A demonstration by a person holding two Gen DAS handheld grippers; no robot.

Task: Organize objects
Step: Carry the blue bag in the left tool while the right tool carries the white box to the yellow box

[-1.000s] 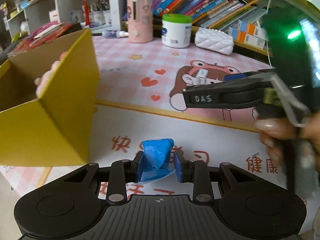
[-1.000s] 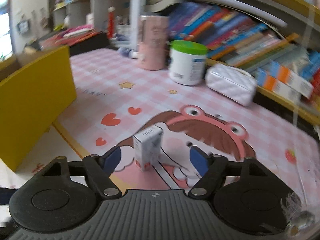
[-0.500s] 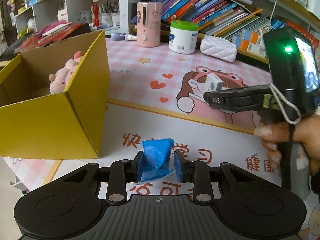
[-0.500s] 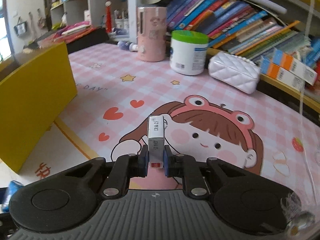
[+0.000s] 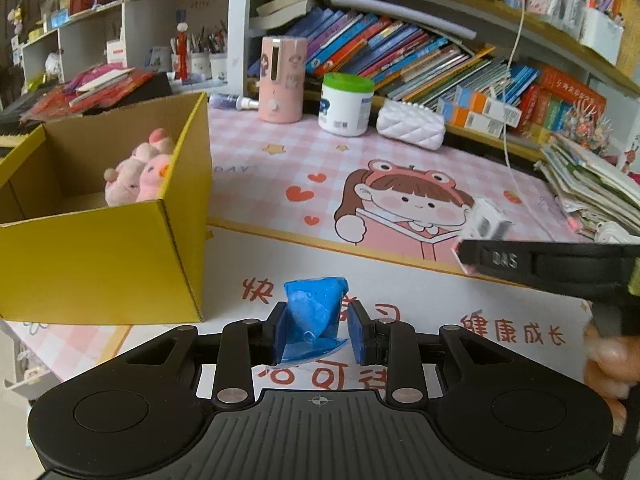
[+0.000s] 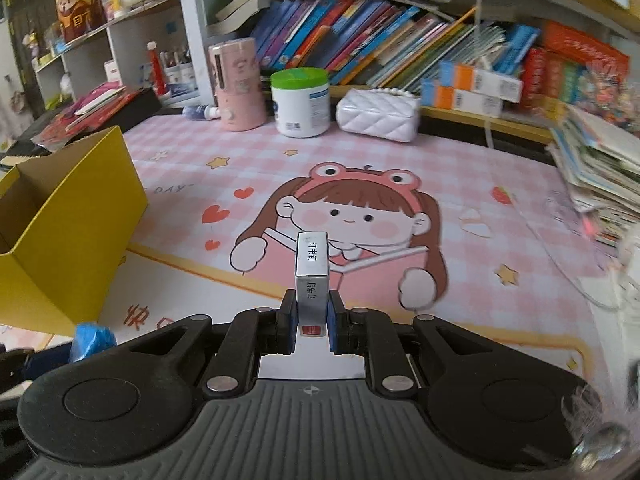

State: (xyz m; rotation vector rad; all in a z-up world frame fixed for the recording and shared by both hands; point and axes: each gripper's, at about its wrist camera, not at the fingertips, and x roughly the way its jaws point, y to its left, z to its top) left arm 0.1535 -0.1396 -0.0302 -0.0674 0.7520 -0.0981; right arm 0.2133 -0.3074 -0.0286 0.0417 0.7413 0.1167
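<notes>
My left gripper (image 5: 316, 330) is shut on a crumpled blue packet (image 5: 314, 308), held above the printed mat near the table's front. An open yellow cardboard box (image 5: 100, 256) stands to its left, with a pink plush toy (image 5: 138, 176) inside. My right gripper (image 6: 313, 322) is shut on a small white staple box (image 6: 312, 276), which sticks up between the pads above the mat. In the left wrist view that gripper (image 5: 470, 260) comes in from the right, carrying the white box (image 5: 486, 222). In the right wrist view the yellow box (image 6: 76, 240) is at the left and the blue packet (image 6: 92, 338) at lower left.
At the back of the pink mat (image 5: 280, 168) stand a pink canister (image 5: 280, 80), a white tub with a green lid (image 5: 346, 104) and a white quilted pouch (image 5: 410, 124). Bookshelves (image 5: 400, 52) rise behind. A stack of papers (image 5: 592, 184) lies at the right, with a white cable (image 5: 508, 120) hanging.
My right gripper closed on the white staple box, lifted it off the mat and drew it back. My left gripper rose a little with the blue packet, so the box's inside shows more.
</notes>
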